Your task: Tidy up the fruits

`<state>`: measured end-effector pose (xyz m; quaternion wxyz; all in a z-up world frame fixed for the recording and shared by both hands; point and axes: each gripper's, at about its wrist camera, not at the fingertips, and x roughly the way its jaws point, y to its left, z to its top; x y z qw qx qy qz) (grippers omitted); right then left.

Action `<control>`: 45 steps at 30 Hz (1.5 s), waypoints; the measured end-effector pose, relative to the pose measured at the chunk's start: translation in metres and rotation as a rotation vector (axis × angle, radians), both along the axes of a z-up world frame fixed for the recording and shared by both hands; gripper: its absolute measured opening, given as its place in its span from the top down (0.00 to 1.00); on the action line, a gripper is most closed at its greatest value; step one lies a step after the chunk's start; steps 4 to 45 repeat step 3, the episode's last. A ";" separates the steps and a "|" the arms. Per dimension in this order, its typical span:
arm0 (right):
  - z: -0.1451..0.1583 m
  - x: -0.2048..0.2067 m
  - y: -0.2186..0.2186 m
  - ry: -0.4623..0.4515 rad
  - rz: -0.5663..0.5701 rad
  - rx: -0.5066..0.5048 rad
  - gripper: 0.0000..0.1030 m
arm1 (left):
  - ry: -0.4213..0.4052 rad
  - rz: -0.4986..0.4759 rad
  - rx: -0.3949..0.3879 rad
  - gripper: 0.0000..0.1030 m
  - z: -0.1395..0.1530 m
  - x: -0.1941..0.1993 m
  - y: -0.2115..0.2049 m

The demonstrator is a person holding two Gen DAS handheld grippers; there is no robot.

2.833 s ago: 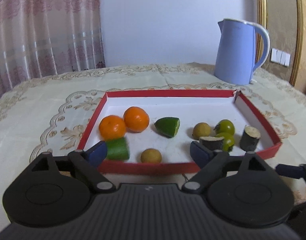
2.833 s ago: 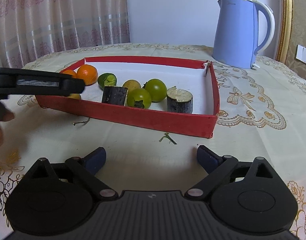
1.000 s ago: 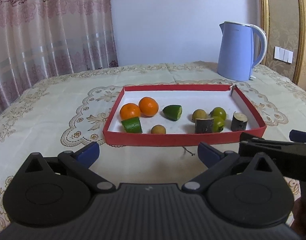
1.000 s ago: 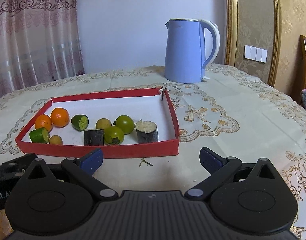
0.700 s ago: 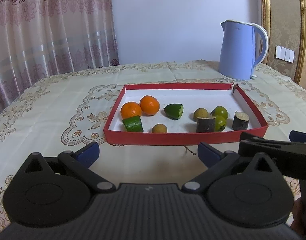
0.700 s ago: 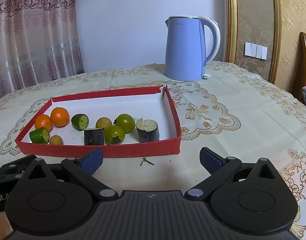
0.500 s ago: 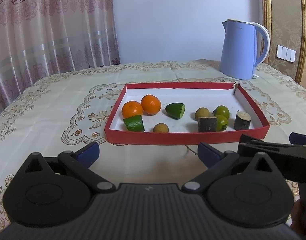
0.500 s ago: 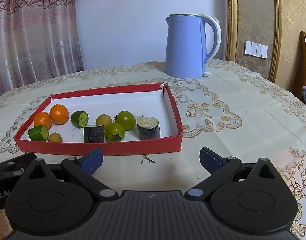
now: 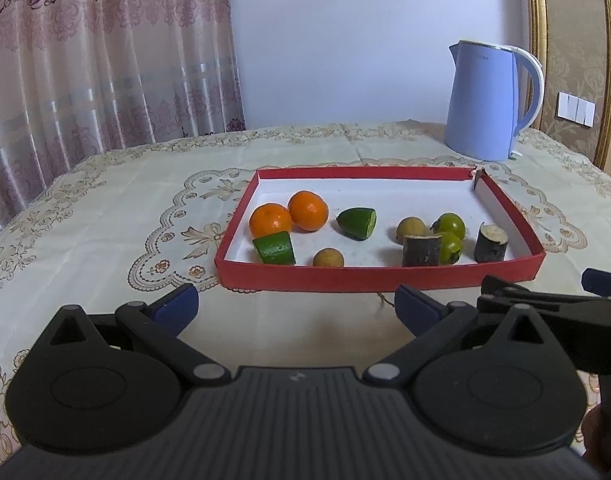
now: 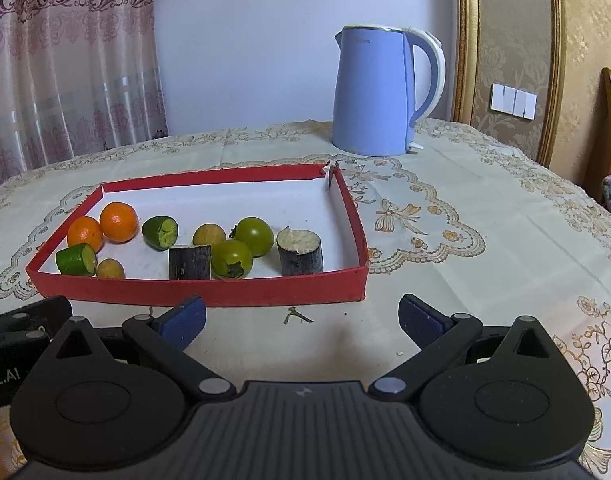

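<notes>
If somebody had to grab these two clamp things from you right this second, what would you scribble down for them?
Left gripper: open, empty, short of the red tray.
Right gripper: open, empty, also short of it.
In the tray: two oranges, two green cut pieces, two small yellow-brown fruits, two green tomatoes, two dark stem chunks.
Done: fruit lies in the tray, like mostly near like.
Left: nothing visible outside except a stem scrap.

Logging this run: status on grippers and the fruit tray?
Left gripper open, empty. Right gripper open, empty. All fruit in red tray. Nothing between grippers and tray.
</notes>
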<state>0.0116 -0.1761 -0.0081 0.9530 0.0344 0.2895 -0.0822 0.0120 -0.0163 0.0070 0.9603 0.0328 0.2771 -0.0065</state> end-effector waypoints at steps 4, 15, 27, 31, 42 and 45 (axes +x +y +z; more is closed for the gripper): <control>0.000 -0.001 0.001 -0.008 -0.003 -0.008 0.00 | 0.001 0.001 -0.004 0.00 0.000 -0.001 0.000; 0.000 -0.001 0.001 -0.008 -0.003 -0.008 0.00 | 0.001 0.001 -0.004 0.00 0.000 -0.001 0.000; 0.000 -0.001 0.001 -0.008 -0.003 -0.008 0.00 | 0.001 0.001 -0.004 0.00 0.000 -0.001 0.000; 0.000 -0.001 0.001 -0.008 -0.003 -0.008 0.00 | 0.001 0.001 -0.004 0.00 0.000 -0.001 0.000; 0.000 -0.001 0.001 -0.008 -0.003 -0.008 0.00 | 0.001 0.001 -0.004 0.00 0.000 -0.001 0.000; 0.000 -0.001 0.001 -0.008 -0.003 -0.008 0.00 | 0.001 0.001 -0.004 0.00 0.000 -0.001 0.000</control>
